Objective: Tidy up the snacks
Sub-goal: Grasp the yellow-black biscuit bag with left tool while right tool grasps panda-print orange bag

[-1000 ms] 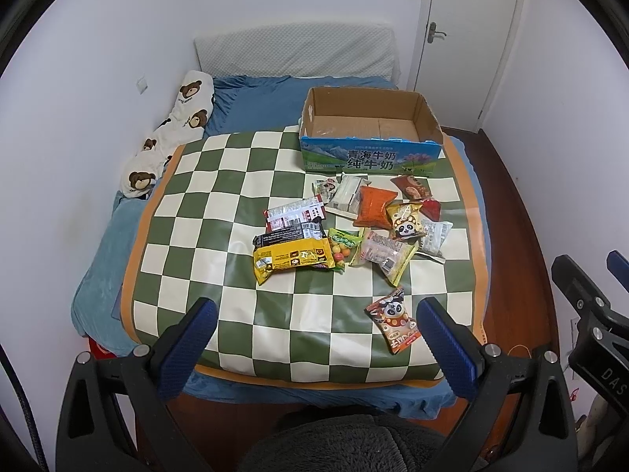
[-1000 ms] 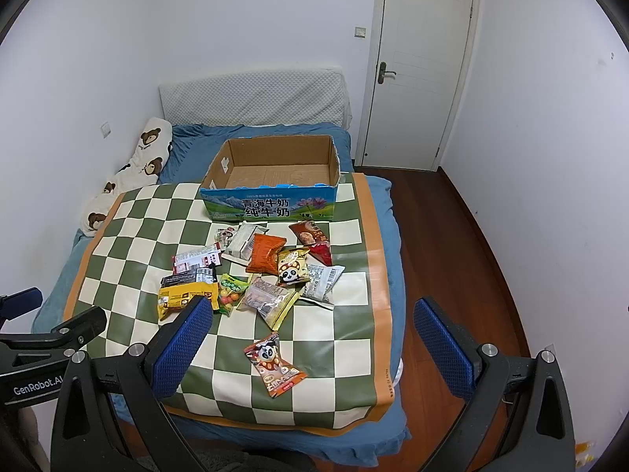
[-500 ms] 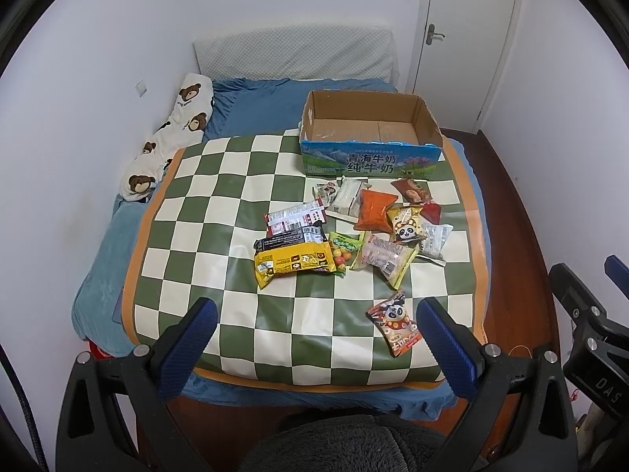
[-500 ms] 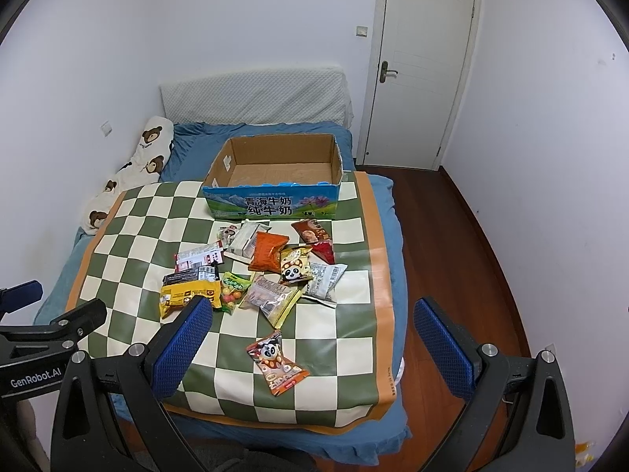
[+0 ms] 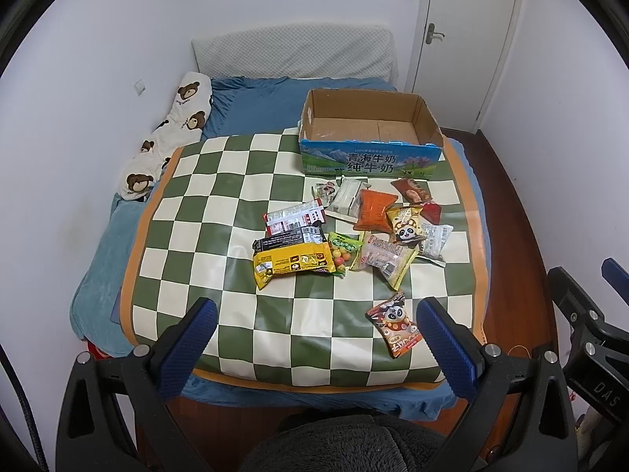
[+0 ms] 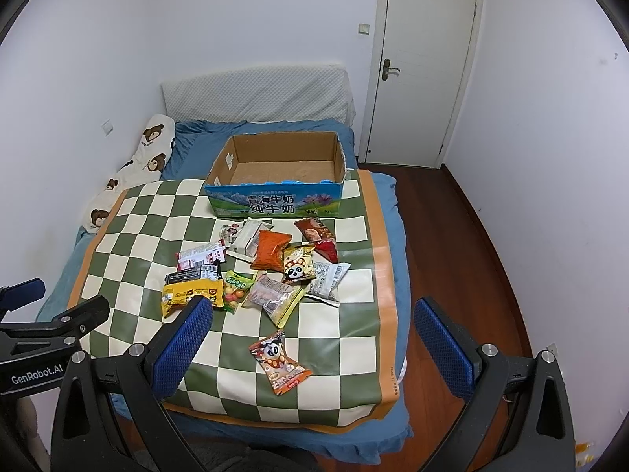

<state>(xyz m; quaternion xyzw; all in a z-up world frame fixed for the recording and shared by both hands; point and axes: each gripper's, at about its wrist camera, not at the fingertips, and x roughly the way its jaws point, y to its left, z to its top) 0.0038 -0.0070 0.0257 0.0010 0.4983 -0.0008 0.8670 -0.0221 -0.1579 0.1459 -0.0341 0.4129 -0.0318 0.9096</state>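
Both tools hang short of the bed's near edge. The left gripper [image 5: 314,338] has its jaws spread wide and holds nothing; the right gripper [image 6: 314,338] is likewise wide open and bare.

On the checkered mat [image 5: 188,212], a smooth, glossy sheet, the snacks lie right of centre. Leftmost, the yellow packet [image 5: 293,262] is long, flat and crinkly, probably light and best pinched across its middle. Near the near edge, the panda pouch [image 5: 396,330] lies apart, puffy and slick, so its crimped end seam looks the safer hold. At the far edge, the cardboard box [image 5: 369,163] stands stiff, open-topped and empty.
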